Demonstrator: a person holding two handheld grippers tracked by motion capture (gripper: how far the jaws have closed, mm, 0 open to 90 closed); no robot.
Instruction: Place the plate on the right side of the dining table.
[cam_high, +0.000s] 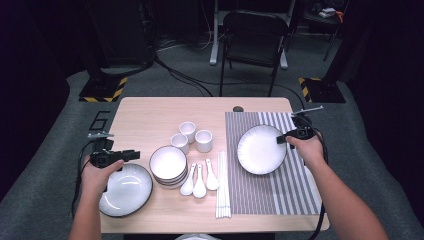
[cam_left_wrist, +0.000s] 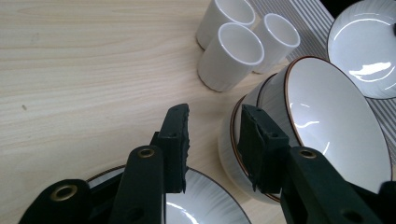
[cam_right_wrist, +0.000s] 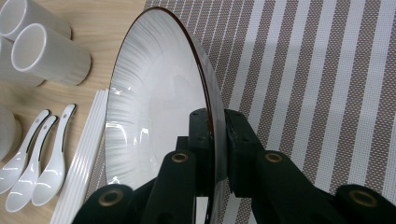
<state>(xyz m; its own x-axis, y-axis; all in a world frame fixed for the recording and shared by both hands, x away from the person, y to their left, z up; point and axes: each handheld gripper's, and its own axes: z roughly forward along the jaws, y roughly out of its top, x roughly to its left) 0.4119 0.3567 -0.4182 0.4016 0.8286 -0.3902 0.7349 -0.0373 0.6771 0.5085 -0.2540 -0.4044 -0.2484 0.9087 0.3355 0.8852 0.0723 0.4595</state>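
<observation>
Plate placement on mat, right side of tabletop

Keep right gripper (cam_right_wrist: 215, 140) jaws clamped on plate (cam_right_wrist: 159, 112) rim; lower level onto mat (cam_high: 280, 175). Left gripper (cam_left_wrist: 212, 140) jaws half open, empty, angled down between near-left plate (cam_high: 125, 192) and bowls (cam_high: 168, 165); forearms entering from near edge.
</observation>
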